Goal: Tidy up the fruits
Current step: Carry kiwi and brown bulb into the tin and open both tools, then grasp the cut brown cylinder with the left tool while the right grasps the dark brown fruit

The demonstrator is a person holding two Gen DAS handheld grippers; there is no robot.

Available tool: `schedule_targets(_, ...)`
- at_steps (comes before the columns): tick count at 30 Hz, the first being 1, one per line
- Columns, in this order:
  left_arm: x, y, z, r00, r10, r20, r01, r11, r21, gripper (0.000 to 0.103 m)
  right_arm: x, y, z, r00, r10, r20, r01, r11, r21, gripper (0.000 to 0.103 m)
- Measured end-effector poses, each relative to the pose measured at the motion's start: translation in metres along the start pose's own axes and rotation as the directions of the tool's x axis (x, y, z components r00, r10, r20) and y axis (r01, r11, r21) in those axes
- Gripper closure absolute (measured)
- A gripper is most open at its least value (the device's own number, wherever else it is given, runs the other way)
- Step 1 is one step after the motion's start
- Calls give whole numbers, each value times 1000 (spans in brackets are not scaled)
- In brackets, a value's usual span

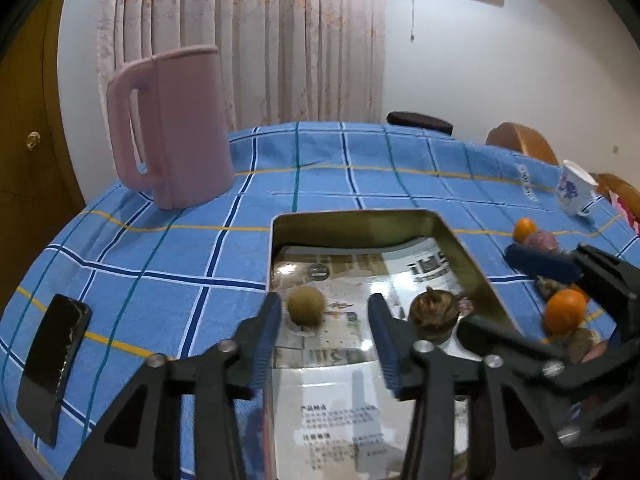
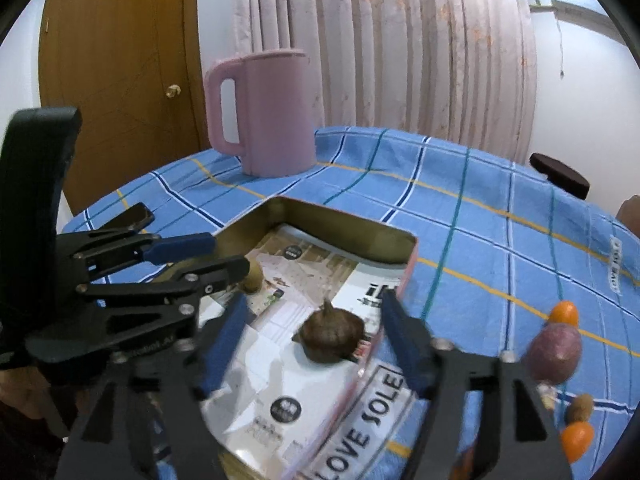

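An open gold-walled tin [image 1: 360,216] lined with printed paper lies on the blue checked cloth. A greenish-brown kiwi [image 1: 306,305] rests on its floor between the spread fingers of my left gripper [image 1: 325,308], close to the left pad, not squeezed. A dark brown fruit [image 2: 330,338] with a stem lies in the tin between the wide-open fingers of my right gripper [image 2: 314,302], clear of both pads. To the tin's right, loose on the cloth, lie oranges [image 2: 564,314], a purple fruit [image 2: 554,354] and a small brown one [image 2: 580,406]. The left gripper [image 2: 231,254] half hides the kiwi [image 2: 253,276].
A tall pink jug [image 1: 176,128] stands at the table's far left. A black phone [image 1: 52,364] lies near the left edge. A white cup with blue flowers [image 1: 574,190] sits far right. Chairs, a curtain and a wooden door lie beyond the table.
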State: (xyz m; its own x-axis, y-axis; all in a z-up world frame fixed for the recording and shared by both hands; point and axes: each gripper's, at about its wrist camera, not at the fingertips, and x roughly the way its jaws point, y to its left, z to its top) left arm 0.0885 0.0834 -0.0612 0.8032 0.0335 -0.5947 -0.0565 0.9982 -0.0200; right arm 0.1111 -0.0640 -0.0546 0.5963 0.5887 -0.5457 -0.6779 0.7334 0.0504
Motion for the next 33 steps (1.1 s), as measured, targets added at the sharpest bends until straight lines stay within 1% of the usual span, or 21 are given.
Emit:
schedule_targets(1,-4,-2,-1,1000,9,10,-9,1000,5,44,-11,-3,-2,1000,-3,23,3,1000,14,20)
schedule_targets(2,-8,-4,-1,1000,17,21,-18,1000,6,36,-18,-6,-2,999,-2,36,1,1000,24,16)
schedule_targets(3,-13,-8,-2,999,20,35,-20,1000,4,33,-29,-10,-4,998,-9,54,7,999,34,14)
schedule_targets(6,-22,-19,-1,999,-11,45,11,1000,8,33,-55,-22,-11,995,-49,89,44,998,52,11)
schedule_targets(9,-30,-38,-1,997,-45,61,44,999,23,33,-89,-47,-30,983,-149,104,138,985,104,7)
schedule_targets(12,-36,-64,-3,993,-99,59,95,994,55,33,-113,-70,-51,967,-238,85,223,962,157,4)
schedule_targets(13,-37,-74,-4,992,-113,57,109,992,68,33,-123,-81,-62,955,-289,69,274,946,170,4)
schedule_targets(15,-39,-92,-6,988,-147,50,142,985,96,33,-135,-93,-76,935,-351,45,337,923,185,4)
schedule_targets(17,-38,-110,-9,983,-180,36,175,978,116,33,-149,-111,-92,911,-412,14,399,890,219,4)
schedule_targets(20,-34,-136,-15,972,-237,-8,236,962,135,33,-162,-136,-110,890,-455,-21,442,852,281,4)
schedule_targets(21,-31,-145,-18,967,-254,-33,256,956,141,33,-163,-142,-114,884,-466,-32,454,841,293,4)
schedule_targets(25,-25,-168,-25,956,-283,-75,292,941,173,33,-167,-161,-125,867,-493,-73,488,811,323,4)
schedule_targets(26,-24,-171,-26,954,-289,-82,299,938,175,33,-165,-164,-127,866,-493,-84,491,808,326,5)
schedule_targets(28,-21,-176,-27,953,-290,-90,302,936,180,33,-161,-170,-132,867,-486,-113,494,805,328,11)
schedule_targets(30,-18,-180,-28,951,-293,-101,307,934,182,33,-156,-173,-134,873,-469,-137,487,810,327,29)
schedule_targets(33,-15,-184,-29,946,-302,-114,318,931,178,33,-149,-176,-134,875,-452,-177,485,816,313,31)
